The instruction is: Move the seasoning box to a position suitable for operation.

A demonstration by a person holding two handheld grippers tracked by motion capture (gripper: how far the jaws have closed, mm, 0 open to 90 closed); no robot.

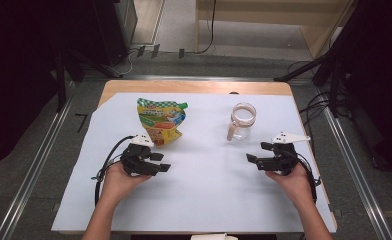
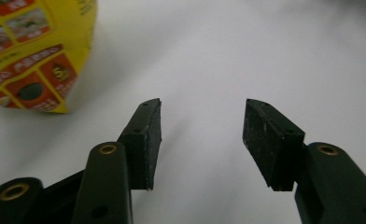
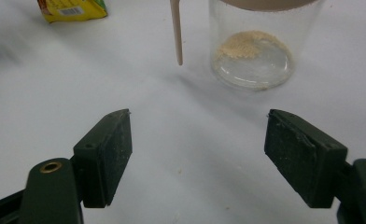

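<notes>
Left claw (image 1: 159, 162) sits wide, holding nothing, over the white sheet (image 1: 204, 200) toward the table's (image 1: 194, 87) left side. Yellow-green pouch (image 1: 160, 121) stands just beyond it, nearer the far edge, not touching. Right claw (image 1: 254, 160) is also wide and holding nothing, near the right edge. Clear jar (image 1: 242, 121) with a beige handle stands beyond it, apart, some tan powder on its bottom (image 3: 246, 46). Pouch and jar are well apart.
</notes>
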